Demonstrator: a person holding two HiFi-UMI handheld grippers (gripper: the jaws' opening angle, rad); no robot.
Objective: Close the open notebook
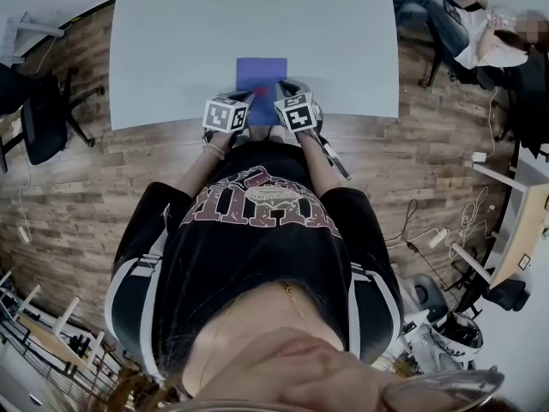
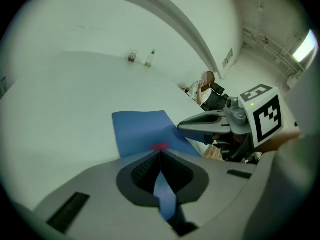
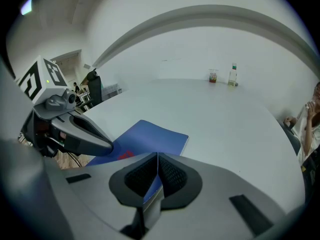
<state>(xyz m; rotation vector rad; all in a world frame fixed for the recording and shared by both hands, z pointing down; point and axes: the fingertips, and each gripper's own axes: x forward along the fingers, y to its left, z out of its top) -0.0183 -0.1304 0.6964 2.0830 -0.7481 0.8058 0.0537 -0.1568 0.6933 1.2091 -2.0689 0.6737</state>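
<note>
**Thin blue notebook (image 1: 261, 82) pinched at near edge**

Likely light and limp, prone to bending; best taken by one cover's free edge. Blue cover up, small red mark (image 2: 159, 146), lying flat at the white surface's (image 1: 171, 50) near side. Jaws of left gripper (image 2: 160, 153) and right gripper (image 3: 158, 156) closed together, apparently nipping that near edge.

Near edge of flat blue notebook (image 1: 262, 74) hidden under left gripper (image 1: 244, 100) and right gripper (image 1: 286, 90). Red cover mark (image 2: 160, 146) too small to read. Small clear cup (image 3: 213, 76) and small bottle (image 3: 233, 75) at pale desk's (image 1: 189, 41) far side: contents, labels indistinguishable.
</note>
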